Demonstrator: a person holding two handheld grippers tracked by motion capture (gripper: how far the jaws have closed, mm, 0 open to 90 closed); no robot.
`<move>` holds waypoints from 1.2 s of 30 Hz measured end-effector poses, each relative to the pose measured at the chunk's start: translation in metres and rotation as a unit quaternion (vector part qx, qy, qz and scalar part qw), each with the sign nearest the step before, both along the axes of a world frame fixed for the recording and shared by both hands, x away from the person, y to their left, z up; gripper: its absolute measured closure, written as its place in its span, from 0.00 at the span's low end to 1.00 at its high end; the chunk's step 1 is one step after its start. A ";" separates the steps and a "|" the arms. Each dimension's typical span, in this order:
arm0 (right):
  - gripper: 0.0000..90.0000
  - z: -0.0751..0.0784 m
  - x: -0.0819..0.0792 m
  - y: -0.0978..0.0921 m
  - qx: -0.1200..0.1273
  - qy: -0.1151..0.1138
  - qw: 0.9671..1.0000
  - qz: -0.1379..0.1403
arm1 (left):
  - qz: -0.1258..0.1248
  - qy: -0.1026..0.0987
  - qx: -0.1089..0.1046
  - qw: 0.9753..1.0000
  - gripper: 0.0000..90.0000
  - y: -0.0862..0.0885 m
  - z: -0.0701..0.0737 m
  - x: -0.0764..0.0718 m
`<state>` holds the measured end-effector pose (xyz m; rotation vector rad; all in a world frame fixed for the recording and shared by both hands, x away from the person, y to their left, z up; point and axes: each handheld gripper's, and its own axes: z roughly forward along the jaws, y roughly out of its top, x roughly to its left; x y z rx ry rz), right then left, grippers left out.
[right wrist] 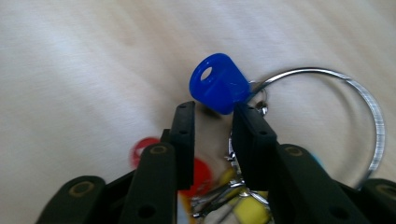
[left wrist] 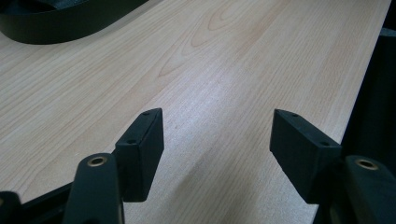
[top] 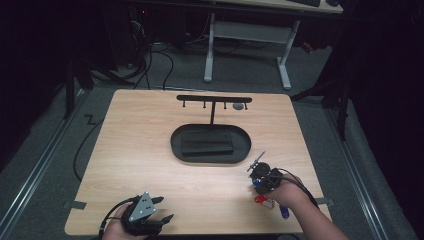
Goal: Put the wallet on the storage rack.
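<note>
Keys [top: 265, 201] lay at the near right tabletop [top: 150, 150] edge; your right gripper [right wrist: 214, 114] stood over them, jaws narrowly parted around the blue tag [right wrist: 218, 88], probably lining up a pinch. Left gripper [left wrist: 217, 135] rested released, near left, holding nothing.

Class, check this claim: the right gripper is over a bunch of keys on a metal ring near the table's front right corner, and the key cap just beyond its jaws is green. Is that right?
Not quite. The key cap beyond the jaws of the right gripper is blue, not green, as the right gripper view shows. The rest stands: the keys hang on a metal ring near the front right corner of the table.
</note>
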<state>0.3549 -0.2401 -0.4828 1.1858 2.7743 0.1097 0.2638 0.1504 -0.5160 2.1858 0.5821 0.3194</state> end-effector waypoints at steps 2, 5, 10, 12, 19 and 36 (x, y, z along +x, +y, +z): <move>0.79 0.000 -0.001 0.001 -0.002 0.007 1.000 0.012 | -0.001 0.001 0.001 1.000 0.40 0.000 0.000 0.000; 0.77 0.006 -0.005 0.004 -0.006 0.006 1.000 0.024 | -0.003 0.002 0.003 1.000 0.40 0.000 -0.001 0.000; 0.77 0.023 0.006 0.000 0.004 -0.023 1.000 -0.008 | -0.006 -0.001 0.007 1.000 0.40 -0.002 -0.001 -0.001; 0.75 0.019 0.017 -0.003 0.007 -0.015 0.999 -0.047 | -0.008 -0.002 0.010 1.000 0.41 -0.002 -0.001 -0.002; 0.73 0.003 0.042 -0.008 0.013 -0.005 0.995 -0.101 | -0.008 -0.003 0.014 1.000 0.41 -0.001 -0.002 -0.001; 0.78 -0.004 0.029 0.005 0.032 0.036 0.994 -0.094 | -0.016 -0.003 0.027 1.000 0.41 -0.004 -0.004 -0.003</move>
